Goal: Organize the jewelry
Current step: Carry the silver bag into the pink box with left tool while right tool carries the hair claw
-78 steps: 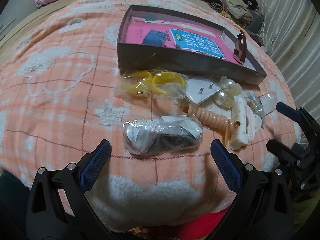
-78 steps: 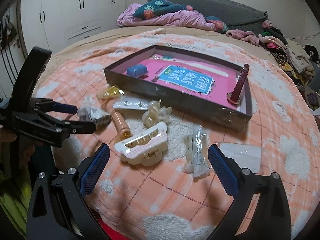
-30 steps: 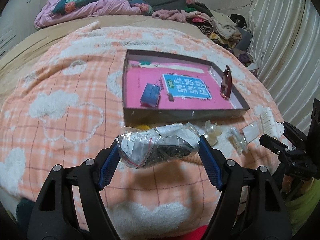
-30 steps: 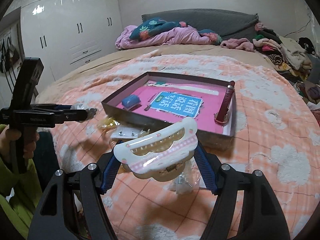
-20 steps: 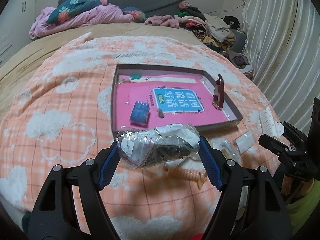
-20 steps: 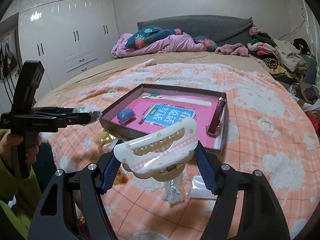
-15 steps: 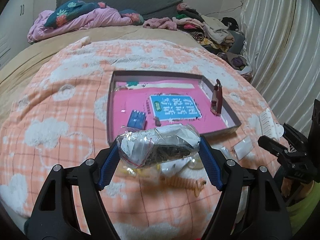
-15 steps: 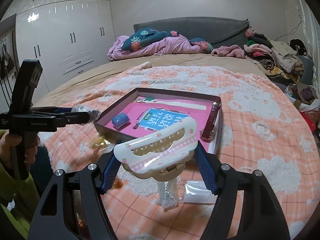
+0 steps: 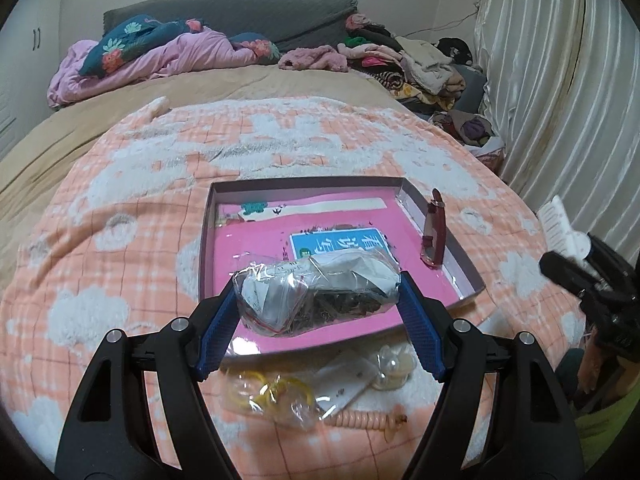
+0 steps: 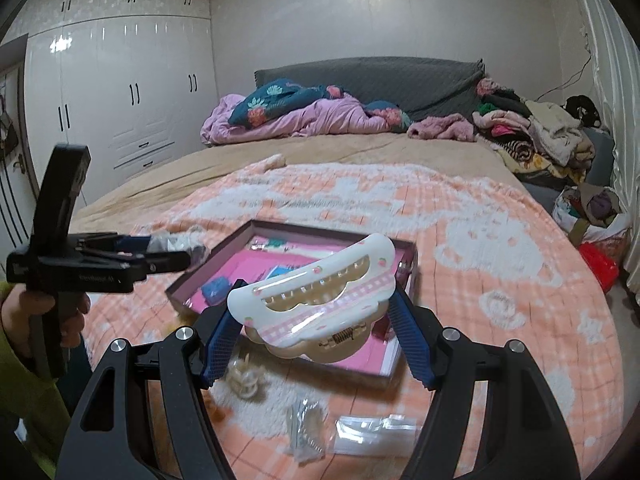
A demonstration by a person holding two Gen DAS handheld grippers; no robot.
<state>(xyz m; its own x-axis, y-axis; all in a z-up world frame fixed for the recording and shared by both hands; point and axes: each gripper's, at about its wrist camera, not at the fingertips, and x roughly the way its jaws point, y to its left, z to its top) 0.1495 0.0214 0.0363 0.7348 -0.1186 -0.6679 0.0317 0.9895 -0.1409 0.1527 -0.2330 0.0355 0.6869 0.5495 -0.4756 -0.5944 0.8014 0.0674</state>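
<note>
Left wrist view, left tongs point(image 9: 318, 308) clamping clear bag point(image 9: 316, 294), contents indistinct, right tongs point(image 10: 312, 318) gripping hair claw point(image 10: 316, 300)

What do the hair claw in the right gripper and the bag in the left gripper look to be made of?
Hair claw: looks like glossy hard plastic, white with a pink checked band, light glinting off it; a metal spring shows at the hinge. Bag: thin clear plastic film, crinkled and shiny, with dark contents showing through.
</note>
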